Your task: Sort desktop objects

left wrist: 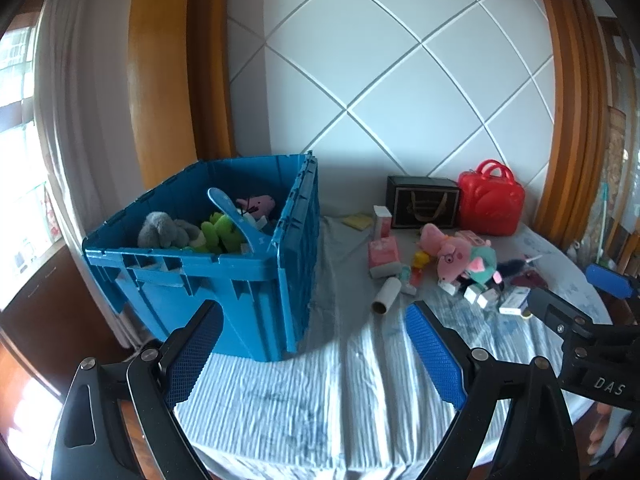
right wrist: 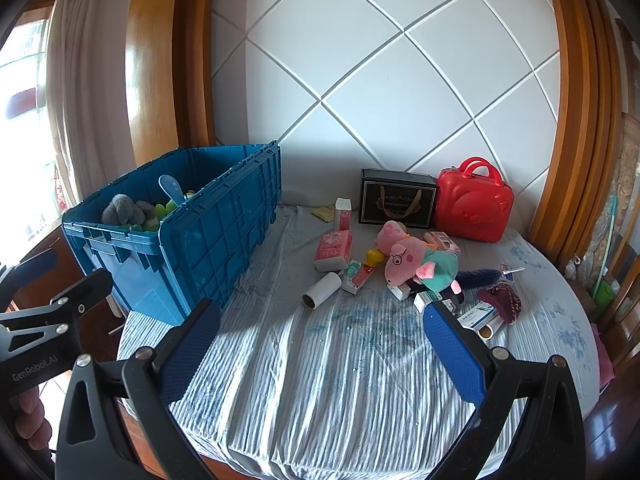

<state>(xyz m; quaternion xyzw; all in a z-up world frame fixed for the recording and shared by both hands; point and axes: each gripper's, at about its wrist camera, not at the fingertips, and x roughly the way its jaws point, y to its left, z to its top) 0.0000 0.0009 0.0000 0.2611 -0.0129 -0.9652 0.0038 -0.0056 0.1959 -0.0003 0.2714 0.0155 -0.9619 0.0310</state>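
Both grippers hang over the near edge of the cloth-covered bench (right wrist: 340, 380), each with its blue pads spread wide and nothing between them: the left gripper (left wrist: 316, 360) and the right gripper (right wrist: 320, 356).

At 10 o'clock from the right gripper stands the blue crate (right wrist: 192, 240), already holding a grey plush (right wrist: 124, 210), green toys and a blue scoop-like piece (left wrist: 236, 216).

The unsorted pile lies at about 1 o'clock: a pink pig plush (right wrist: 416, 262), a yellow duck (right wrist: 374, 257), a pink tissue pack (right wrist: 334, 250), a white roll (right wrist: 322, 290) lying on its side, and several small cartons that look like medicine boxes, though the print is too small to read.

Behind them, against the wall, a black gift box (right wrist: 396, 198) touches a red case (right wrist: 474, 202).
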